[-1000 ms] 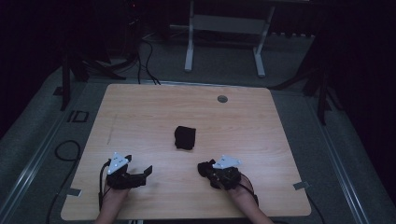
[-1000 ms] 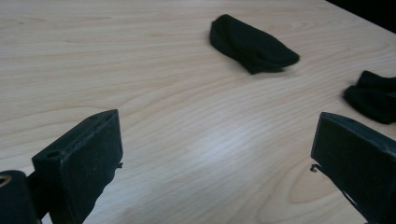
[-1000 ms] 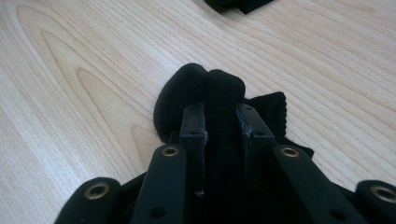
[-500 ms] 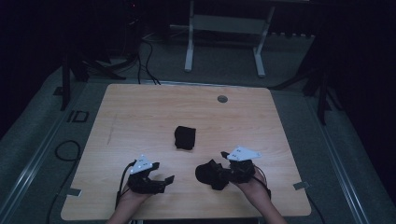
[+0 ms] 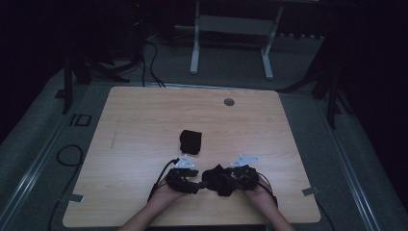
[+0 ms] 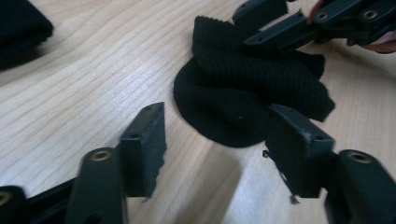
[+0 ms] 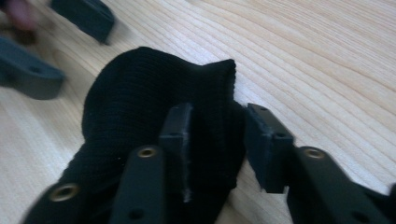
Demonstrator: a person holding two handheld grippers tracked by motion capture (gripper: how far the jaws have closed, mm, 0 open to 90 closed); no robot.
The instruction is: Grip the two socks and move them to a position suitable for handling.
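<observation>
A black knit cloth (image 5: 217, 179) lies bunched near the table's front edge, between my two grippers. My right gripper (image 7: 217, 112) has just been closing and is shut on a raised fold of that black knit cloth (image 7: 140, 98). In the high view the right gripper (image 5: 230, 177) is just right of the cloth. My left gripper (image 6: 215, 116) stands open with its jaws just closing. The cloth (image 6: 233, 102) is in front of it, against its right jaw tip and not gripped. The left gripper (image 5: 192, 182) is just left of the cloth in the high view.
A second black cloth, folded (image 5: 191, 142), lies at the middle of the wooden table (image 5: 144, 120), and its corner (image 6: 18, 25) shows in the left gripper view. A round grey grommet (image 5: 229, 102) sits near the far edge. Cables trail off the table's left side.
My left gripper has slid right along the front edge until it is close to the right gripper and the bunched cloth. The right gripper has shifted slightly right.
</observation>
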